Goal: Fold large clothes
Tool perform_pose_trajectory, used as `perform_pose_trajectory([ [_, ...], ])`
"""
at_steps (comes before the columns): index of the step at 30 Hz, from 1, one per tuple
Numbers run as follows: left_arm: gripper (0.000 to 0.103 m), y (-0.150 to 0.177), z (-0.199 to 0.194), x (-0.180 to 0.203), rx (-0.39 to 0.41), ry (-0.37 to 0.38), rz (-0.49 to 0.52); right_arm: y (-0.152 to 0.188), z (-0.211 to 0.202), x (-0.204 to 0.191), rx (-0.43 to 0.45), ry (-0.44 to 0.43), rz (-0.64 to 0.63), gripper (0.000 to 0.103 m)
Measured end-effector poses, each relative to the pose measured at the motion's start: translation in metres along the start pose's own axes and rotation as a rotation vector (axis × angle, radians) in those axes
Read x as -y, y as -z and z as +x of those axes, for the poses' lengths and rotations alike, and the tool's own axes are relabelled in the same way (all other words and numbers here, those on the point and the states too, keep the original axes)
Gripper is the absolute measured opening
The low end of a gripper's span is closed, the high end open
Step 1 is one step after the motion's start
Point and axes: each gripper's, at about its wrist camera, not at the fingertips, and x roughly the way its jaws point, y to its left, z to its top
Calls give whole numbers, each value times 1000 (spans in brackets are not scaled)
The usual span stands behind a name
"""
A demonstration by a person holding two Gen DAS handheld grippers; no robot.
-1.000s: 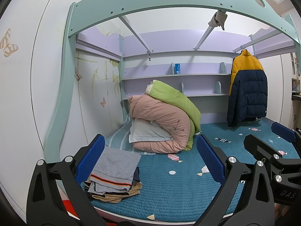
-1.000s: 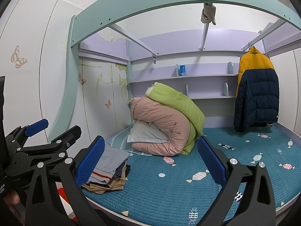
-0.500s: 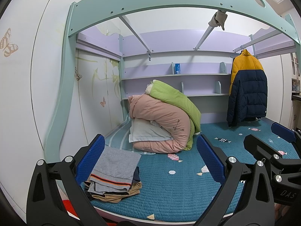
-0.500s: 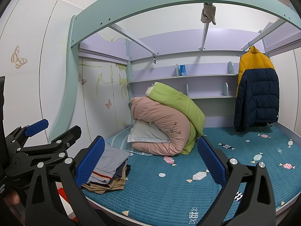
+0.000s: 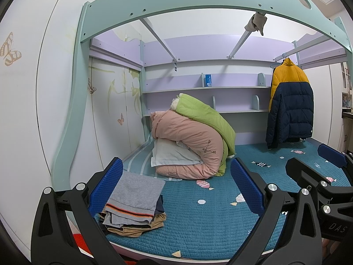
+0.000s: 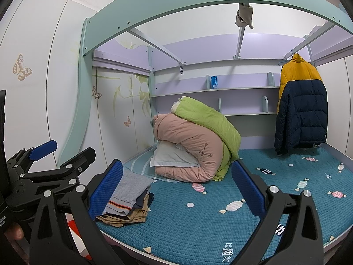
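Observation:
A stack of folded clothes [image 5: 134, 205], grey with an orange stripe on top and tan below, lies at the front left corner of the teal bed mattress [image 5: 198, 227]; it also shows in the right wrist view [image 6: 128, 198]. A yellow and navy puffer jacket [image 5: 289, 103] hangs on a rail at the back right, seen too in the right wrist view [image 6: 301, 106]. My left gripper [image 5: 176, 185] is open and empty in front of the bed. My right gripper [image 6: 177, 186] is open and empty beside it.
A rolled pink quilt [image 5: 189, 145], a green quilt [image 5: 203, 114] and a white pillow [image 5: 172, 154] are piled at the back of the bed. Purple shelves [image 5: 207, 86] line the back wall. A teal bed frame arch [image 5: 198, 2] spans overhead.

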Motion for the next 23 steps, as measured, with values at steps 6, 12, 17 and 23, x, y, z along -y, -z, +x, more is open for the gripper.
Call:
perform_pose_trajectory([
  [6, 98, 0, 0, 0, -1, 0, -1, 0, 1, 0, -2, 1, 3, 95],
  [12, 98, 4, 3, 4, -10, 2, 4, 1, 5, 1, -8, 7, 13, 95],
  [17, 98, 11, 17, 16, -33, 12, 21, 6, 16, 12, -30, 24, 35, 95],
  [23, 98, 24, 65, 42, -113, 12, 45, 19, 36, 57, -45, 122, 76, 95],
])
